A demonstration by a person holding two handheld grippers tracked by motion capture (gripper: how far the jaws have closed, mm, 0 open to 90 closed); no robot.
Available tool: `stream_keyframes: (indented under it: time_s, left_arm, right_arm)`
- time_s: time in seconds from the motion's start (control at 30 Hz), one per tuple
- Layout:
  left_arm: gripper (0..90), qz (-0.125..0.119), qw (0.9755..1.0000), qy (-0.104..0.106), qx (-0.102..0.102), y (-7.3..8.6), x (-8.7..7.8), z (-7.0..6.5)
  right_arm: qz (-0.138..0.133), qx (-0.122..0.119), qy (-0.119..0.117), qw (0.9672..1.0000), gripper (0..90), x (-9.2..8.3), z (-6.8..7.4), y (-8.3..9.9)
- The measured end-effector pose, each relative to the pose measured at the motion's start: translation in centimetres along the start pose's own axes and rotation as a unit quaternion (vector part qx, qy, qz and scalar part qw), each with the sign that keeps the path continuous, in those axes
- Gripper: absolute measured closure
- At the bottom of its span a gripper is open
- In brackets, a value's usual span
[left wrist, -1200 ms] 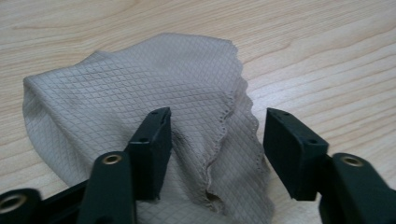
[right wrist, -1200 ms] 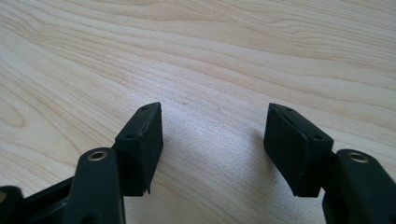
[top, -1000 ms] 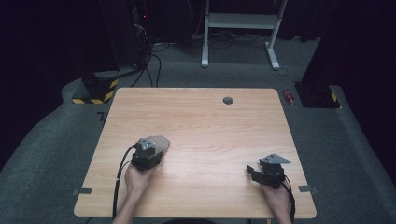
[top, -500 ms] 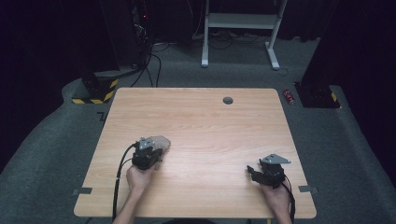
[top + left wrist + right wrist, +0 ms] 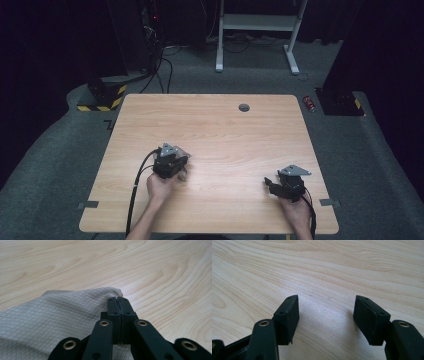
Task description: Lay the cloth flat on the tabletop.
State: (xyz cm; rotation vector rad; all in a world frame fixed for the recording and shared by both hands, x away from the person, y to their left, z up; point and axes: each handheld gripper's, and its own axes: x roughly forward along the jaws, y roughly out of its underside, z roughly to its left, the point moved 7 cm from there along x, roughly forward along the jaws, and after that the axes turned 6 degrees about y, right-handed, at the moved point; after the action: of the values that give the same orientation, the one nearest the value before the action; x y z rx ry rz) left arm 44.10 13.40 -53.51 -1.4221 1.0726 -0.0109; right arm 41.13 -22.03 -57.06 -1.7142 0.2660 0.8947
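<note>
Left tool (image 5: 119, 305) pinching beige cloth (image 5: 57, 322), corner pointing forward

We held our left gripper (image 5: 176, 161) at about seven o'clock, its jaws pressed together, having just been closing. Our right gripper (image 5: 325, 315) sat at about five o'clock, jaws spread wide, forearms entering from six.

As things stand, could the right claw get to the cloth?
Probably yes: the right claw is open and empty, with bare table between it and the cloth pinched by the left claw.
</note>
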Motion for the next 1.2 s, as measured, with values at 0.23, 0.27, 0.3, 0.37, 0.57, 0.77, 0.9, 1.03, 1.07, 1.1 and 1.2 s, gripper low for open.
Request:
stream_keyframes:
  time_s: [0.23,0.27,0.3,0.37,0.57,0.77,0.9,1.03,1.07,1.1,1.2]
  left_arm:
    - [89.4,0.004,0.9997,0.024,0.007,-0.7,1.3,-1.7]
    - [89.3,0.004,0.9997,0.024,0.007,-0.7,1.3,-1.7]
    - [89.4,0.004,0.9995,0.03,0.013,-1.1,1.6,-2.3]
    - [89.4,0.001,0.9991,0.036,0.021,-1.7,1.8,-3.0]
    - [89.4,0.005,0.9979,0.054,0.035,-2.5,2.9,-4.6]
    - [89.3,0.002,0.9959,0.08,0.043,-3.7,4.0,-6.7]
    - [89.3,0.004,0.9939,0.094,0.058,-4.4,4.8,-8.1]
    - [89.3,0.001,0.9913,0.115,0.065,-5.2,5.6,-9.6]
    - [89.3,0.001,0.9913,0.115,0.065,-5.2,5.6,-9.6]
    - [89.3,0.0,0.9908,0.117,0.067,-5.3,5.7,-9.9]
    - [89.3,-0.003,0.9893,0.13,0.067,-5.7,6.1,-10.6]
  right_arm:
    - [0.0,0.0,0.0,1.0,37.1,0.0,0.0,0.0]
    - [0.0,0.0,0.0,1.0,37.1,0.0,0.0,0.0]
    - [0.0,0.0,0.0,1.0,37.1,0.0,0.0,0.0]
    - [0.0,0.0,0.0,1.0,37.2,0.0,0.0,0.0]
    - [0.0,0.0,0.0,1.0,37.1,0.0,0.0,0.0]
    - [0.0,0.0,0.0,1.0,37.0,0.0,0.0,0.0]
    - [0.0,0.0,0.0,1.0,37.0,0.0,0.0,0.0]
    - [0.0,0.0,0.0,1.0,37.0,0.0,0.0,0.0]
    - [0.0,0.0,0.0,1.0,37.0,0.0,0.0,0.0]
    - [0.0,0.0,0.0,1.0,37.0,0.0,0.0,0.0]
    - [0.0,0.0,0.0,1.0,37.0,0.0,0.0,0.0]
